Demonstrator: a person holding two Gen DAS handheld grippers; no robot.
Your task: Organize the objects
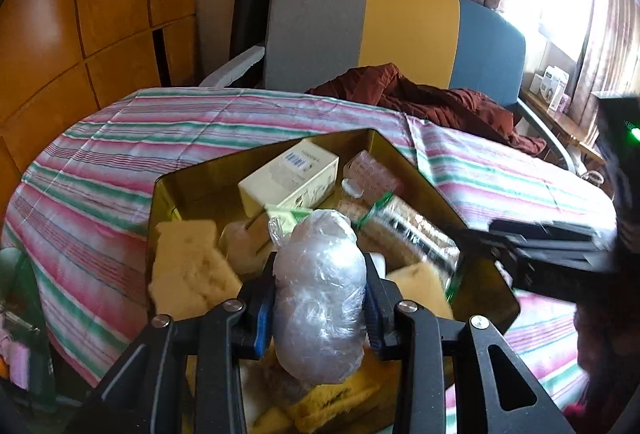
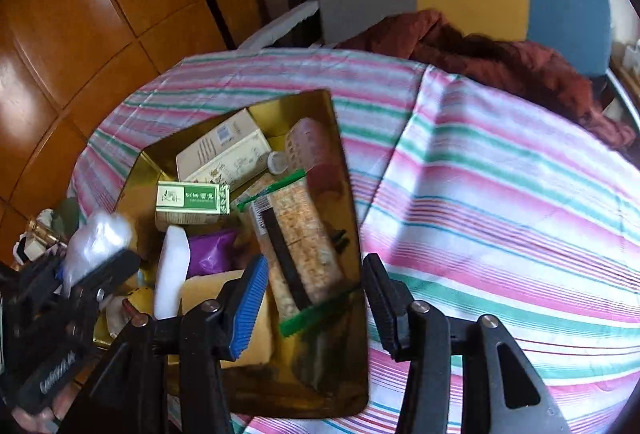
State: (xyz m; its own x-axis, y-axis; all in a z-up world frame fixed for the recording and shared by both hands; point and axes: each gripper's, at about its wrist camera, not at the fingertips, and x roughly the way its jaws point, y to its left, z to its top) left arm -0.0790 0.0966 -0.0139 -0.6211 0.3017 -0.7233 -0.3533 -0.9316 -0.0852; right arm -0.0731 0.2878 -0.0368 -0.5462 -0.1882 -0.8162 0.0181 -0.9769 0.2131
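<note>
**Left carries wrapped bundle over the tin — place, then release**

Left hand-held gripper (image 1: 320,308) is pinching a clear-plastic-wrapped bundle (image 1: 320,298), pads pressed on both sides. Bundle hangs over the near end of the gold tin (image 1: 404,162), which sits on the striped cloth (image 1: 120,162) covering the bench. Right hand-held gripper (image 2: 316,298) is spread, nothing between the jaws; it hovers over the tin's near right corner, above the cracker pack (image 2: 300,246).

Doing the step well, my read:
- Tin is crowded. The only free floor visible is at the tin's left side, near the yellow sponge (image 1: 188,266). Aim there.
- Lower until the bundle rests on something before letting go; the wrap looks slick and soft, so a drop could roll it onto the cream box (image 1: 290,174).
- Keep the right gripper off the tin's rim so the two don't clash.

Readable text:
- Small green-and-white box (image 2: 192,204): Chinese characters, too blurred to read.
- Cream box: barcode only.
- Cracker pack: barcode, dark label strip, illegible.
- No brand legible.
</note>
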